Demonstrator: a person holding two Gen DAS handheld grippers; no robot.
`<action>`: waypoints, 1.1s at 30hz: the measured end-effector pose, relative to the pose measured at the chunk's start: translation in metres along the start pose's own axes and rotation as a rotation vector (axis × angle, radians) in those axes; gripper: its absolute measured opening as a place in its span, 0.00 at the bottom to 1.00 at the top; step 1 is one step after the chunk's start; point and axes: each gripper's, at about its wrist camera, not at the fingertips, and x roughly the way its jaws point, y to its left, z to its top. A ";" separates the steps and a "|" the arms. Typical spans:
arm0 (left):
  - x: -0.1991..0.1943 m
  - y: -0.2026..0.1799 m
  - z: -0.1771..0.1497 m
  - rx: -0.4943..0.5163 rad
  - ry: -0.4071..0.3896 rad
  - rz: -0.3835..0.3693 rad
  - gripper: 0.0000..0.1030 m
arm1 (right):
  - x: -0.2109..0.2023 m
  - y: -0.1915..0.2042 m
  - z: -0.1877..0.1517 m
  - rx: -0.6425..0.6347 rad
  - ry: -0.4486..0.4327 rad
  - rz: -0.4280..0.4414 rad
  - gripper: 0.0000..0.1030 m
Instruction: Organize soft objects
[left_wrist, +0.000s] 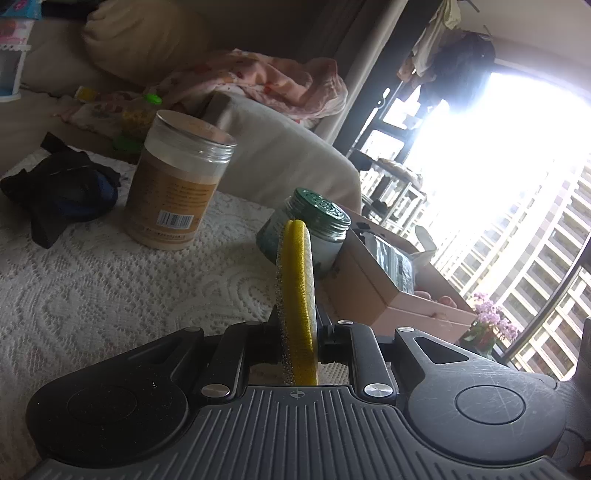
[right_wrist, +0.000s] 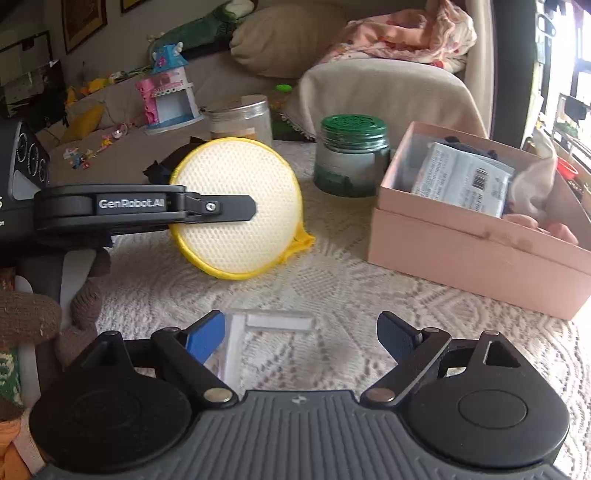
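Right tongs (right_wrist: 301, 332) fill the bottom of the right wrist frame, jaws spread wide with nothing between them; one blue pad (right_wrist: 207, 338) shows at lower centre-left. Just beyond the fingertips a clear plastic piece (right_wrist: 258, 332) lies flat on the white lace cloth (right_wrist: 332, 280) covering the desk.

Left tongs (right_wrist: 221, 207) enter from the left edge of the same frame, clamped on a round sponge pad (right_wrist: 240, 236) with white mesh face and yellow rim. The pad stands on edge at centre-left, its lower rim at or just above the cloth; contact cannot be told. In the left wrist frame the sponge pad (left_wrist: 297, 295) is seen edge-on at centre, pinched between the left tongs (left_wrist: 297, 332), rising upright.

Pink box (right_wrist: 461, 251), open-topped, at right of the right wrist frame, holding a plastic-wrapped packet (right_wrist: 461, 177) and other soft items. Green-lidded jar (right_wrist: 352, 155) just left of the box, upper centre. Tall clear jar (left_wrist: 177, 184) with tan label stands left of centre in the left wrist frame. Dark cloth bundle (left_wrist: 62, 188) lies at the left edge. Pink floral blanket (left_wrist: 266, 81) sits on the sofa, upper centre.
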 end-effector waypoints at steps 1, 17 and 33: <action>0.000 0.000 0.000 0.000 0.000 0.000 0.18 | 0.004 0.009 0.000 -0.042 -0.001 0.008 0.85; -0.001 -0.007 -0.001 0.032 -0.003 0.014 0.18 | -0.018 0.019 -0.004 -0.136 -0.032 -0.002 0.39; -0.055 -0.076 -0.021 0.193 0.151 -0.032 0.18 | -0.061 -0.029 -0.024 -0.095 -0.071 -0.052 0.37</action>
